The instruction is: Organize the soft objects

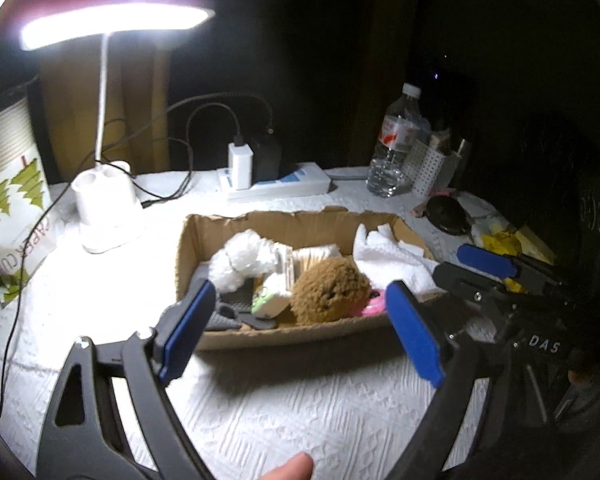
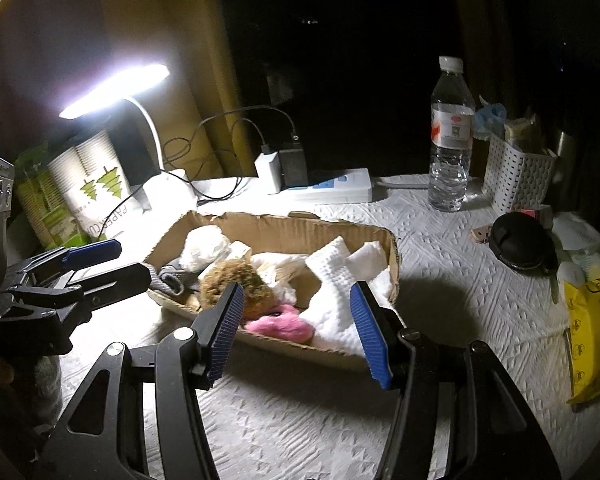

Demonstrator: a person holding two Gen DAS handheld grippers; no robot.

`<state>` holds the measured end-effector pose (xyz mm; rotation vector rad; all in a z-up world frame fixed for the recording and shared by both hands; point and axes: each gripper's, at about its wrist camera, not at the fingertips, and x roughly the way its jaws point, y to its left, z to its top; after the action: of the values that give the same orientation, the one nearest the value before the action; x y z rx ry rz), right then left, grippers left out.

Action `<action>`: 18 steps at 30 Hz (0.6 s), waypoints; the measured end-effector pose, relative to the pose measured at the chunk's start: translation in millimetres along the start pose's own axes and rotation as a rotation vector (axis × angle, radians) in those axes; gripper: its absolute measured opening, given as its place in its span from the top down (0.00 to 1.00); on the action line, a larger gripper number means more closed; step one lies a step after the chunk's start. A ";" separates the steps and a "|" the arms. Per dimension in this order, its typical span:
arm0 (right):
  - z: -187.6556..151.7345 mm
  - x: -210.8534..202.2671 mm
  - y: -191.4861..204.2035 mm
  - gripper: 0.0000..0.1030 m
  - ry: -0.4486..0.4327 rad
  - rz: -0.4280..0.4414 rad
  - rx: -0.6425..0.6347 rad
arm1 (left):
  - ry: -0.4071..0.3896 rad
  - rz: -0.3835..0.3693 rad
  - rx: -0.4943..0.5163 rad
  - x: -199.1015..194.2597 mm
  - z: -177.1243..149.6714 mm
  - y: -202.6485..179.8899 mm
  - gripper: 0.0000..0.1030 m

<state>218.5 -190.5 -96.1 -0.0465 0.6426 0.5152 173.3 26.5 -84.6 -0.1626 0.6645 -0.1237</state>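
Note:
A torn cardboard box lies on the white cloth-covered table. It holds a brown plush, a pink fluffy piece, a white fluffy toy, a white towel and a grey item. My left gripper hovers open just before the box's near wall, with nothing between its blue pads. My right gripper is also open and empty, near the box's right front corner.
A lit desk lamp and a bag of paper cups stand at the left. A power strip with chargers, a water bottle and a white basket line the back. A black pouch and a yellow packet lie at the right.

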 end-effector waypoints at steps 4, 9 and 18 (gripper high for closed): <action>-0.8 -9.0 9.7 0.43 -0.012 -0.002 -0.011 | -0.021 0.007 -0.003 -14.0 -2.1 2.9 0.10; -1.8 -23.0 21.9 0.43 -0.032 -0.012 -0.023 | -0.058 0.020 -0.011 -34.6 -3.4 8.2 0.07; -2.4 -51.1 41.3 0.33 -0.068 -0.031 -0.047 | -0.120 0.040 -0.016 -73.8 -2.5 12.9 0.07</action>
<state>162.9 -177.6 -63.4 -0.0832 0.5629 0.4997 114.9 51.1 -44.4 -0.1712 0.5484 -0.0698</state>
